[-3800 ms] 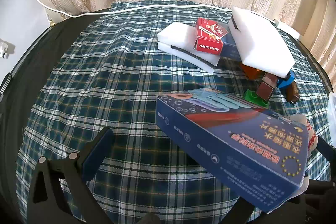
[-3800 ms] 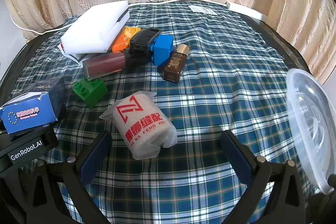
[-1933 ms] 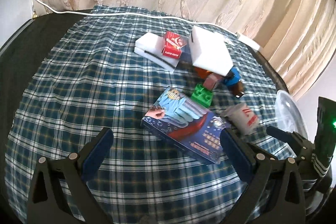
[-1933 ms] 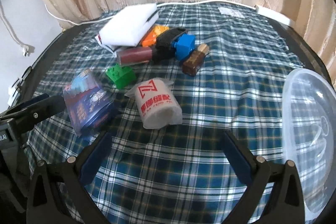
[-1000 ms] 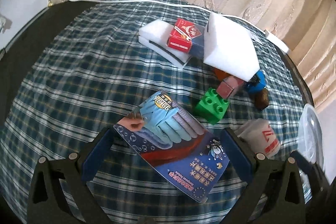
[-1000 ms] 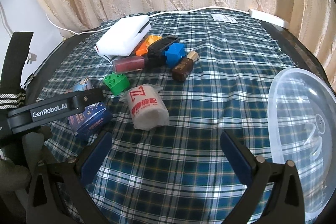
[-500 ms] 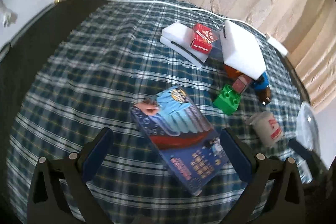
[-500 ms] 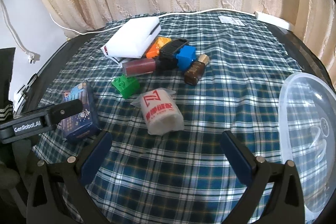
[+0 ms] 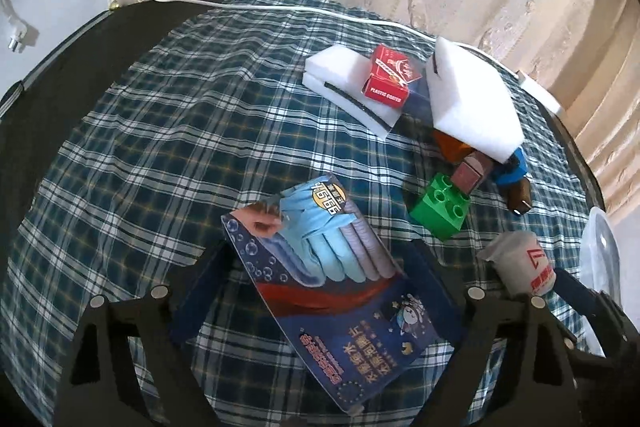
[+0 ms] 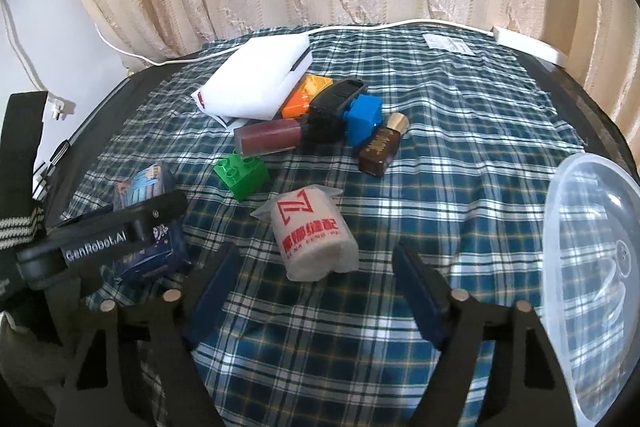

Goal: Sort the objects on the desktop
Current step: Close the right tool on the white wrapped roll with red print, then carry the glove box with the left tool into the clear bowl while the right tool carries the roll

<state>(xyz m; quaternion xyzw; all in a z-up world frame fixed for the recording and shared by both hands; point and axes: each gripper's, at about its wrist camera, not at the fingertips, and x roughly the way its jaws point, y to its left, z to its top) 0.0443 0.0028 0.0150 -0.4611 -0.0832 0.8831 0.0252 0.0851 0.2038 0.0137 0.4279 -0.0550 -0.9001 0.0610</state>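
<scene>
Here, straddling the blue glove box (image 9: 340,283) with the left gripper (image 9: 318,255): jaws wide but just closing in, pads flanking its long sides, no firm pinch showing yet. Lying flat and askew on the plaid cloth (image 9: 160,147), near the green brick (image 9: 440,211), so probably taken across its narrower width. Likewise aiming the right gripper (image 10: 314,267) at the white wrapped roll (image 10: 316,235): jaws spread, just narrowing, touching nothing. Probably readying both for the clear plastic bowl (image 10: 592,267) at the right edge.
</scene>
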